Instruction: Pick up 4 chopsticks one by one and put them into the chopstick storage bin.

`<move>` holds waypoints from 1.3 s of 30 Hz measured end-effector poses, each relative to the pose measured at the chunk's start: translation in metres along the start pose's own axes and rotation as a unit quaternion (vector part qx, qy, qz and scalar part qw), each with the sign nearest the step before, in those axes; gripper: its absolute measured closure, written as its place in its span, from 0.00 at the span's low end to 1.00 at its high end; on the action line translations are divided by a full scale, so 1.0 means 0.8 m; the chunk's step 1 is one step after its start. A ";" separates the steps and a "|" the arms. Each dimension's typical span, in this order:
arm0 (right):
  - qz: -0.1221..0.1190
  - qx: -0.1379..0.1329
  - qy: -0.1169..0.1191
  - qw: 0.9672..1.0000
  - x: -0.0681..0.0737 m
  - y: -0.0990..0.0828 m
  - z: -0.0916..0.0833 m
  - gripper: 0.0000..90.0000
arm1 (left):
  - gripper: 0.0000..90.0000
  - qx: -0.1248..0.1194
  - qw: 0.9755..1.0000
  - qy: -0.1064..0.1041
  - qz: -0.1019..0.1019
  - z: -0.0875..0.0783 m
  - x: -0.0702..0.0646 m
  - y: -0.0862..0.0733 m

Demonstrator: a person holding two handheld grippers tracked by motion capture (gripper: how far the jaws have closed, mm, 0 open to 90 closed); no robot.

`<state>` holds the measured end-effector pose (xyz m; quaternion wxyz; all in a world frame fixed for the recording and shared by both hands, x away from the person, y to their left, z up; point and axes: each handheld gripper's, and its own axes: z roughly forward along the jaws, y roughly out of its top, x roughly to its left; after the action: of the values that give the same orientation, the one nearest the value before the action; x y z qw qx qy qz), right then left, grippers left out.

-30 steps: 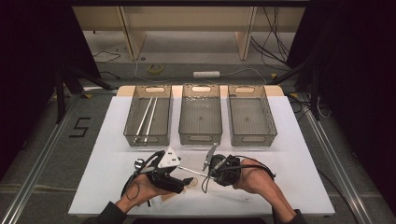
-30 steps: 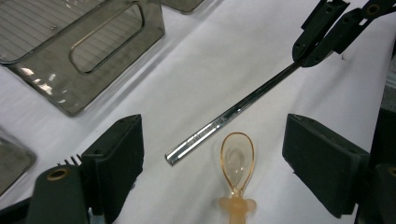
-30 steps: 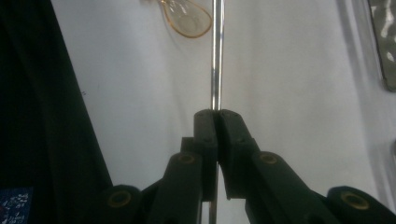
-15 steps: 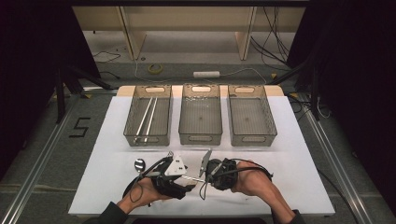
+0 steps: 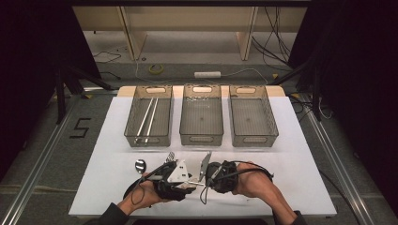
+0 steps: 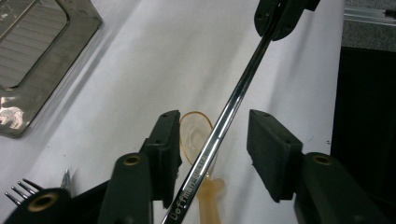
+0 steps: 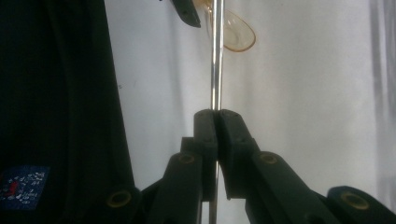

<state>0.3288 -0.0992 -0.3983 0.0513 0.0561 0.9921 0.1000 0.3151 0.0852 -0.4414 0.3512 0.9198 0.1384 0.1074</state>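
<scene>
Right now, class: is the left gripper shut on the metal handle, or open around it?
Open. The left gripper has just been closing, but gaps remain between both pads and the metal handle.

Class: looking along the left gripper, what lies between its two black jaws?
In the left gripper view, a shiny engraved metal rod crosses the gap, untouched by the left gripper.

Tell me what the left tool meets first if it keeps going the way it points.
Probably the steel handle, which the right tool grips; it already crosses between the left tool's jaws. Beyond lies the amber plastic spoon; depth is unclear.
</scene>
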 end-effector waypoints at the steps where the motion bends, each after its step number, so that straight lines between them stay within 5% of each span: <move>1: 0.002 0.002 0.001 1.000 0.001 0.000 0.000 0.96 | 0.63 0.001 1.000 -0.001 0.002 0.000 0.000 0.000; 12: -0.019 0.002 0.006 1.000 0.004 0.001 0.000 0.96 | 0.78 0.011 1.000 -0.016 0.017 0.000 -0.003 -0.001; 19: -0.038 -0.004 0.008 0.999 0.007 -0.001 0.001 0.96 | 0.84 0.019 0.998 -0.027 0.048 -0.003 -0.007 0.001; 25: -0.052 -0.007 0.011 0.999 0.004 -0.006 -0.003 0.93 | 0.92 0.018 0.996 -0.054 0.062 -0.004 -0.012 0.002; 28: -0.039 -0.016 0.015 0.999 -0.001 -0.010 -0.006 0.90 | 0.92 0.014 0.996 -0.054 0.063 -0.005 -0.014 0.004; 32: 0.000 -0.044 0.008 0.999 -0.008 -0.012 -0.013 0.74 | 0.93 0.012 0.998 -0.039 0.049 -0.008 -0.007 0.003; 39: 0.067 -0.109 -0.007 0.992 -0.022 -0.022 -0.030 0.55 | 0.93 0.002 1.000 -0.002 0.003 -0.016 0.009 -0.001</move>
<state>0.3418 -0.1234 -0.3766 0.0576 0.1169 0.9689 0.2106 0.3177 0.0960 -0.4322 0.3489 0.9213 0.1352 0.1062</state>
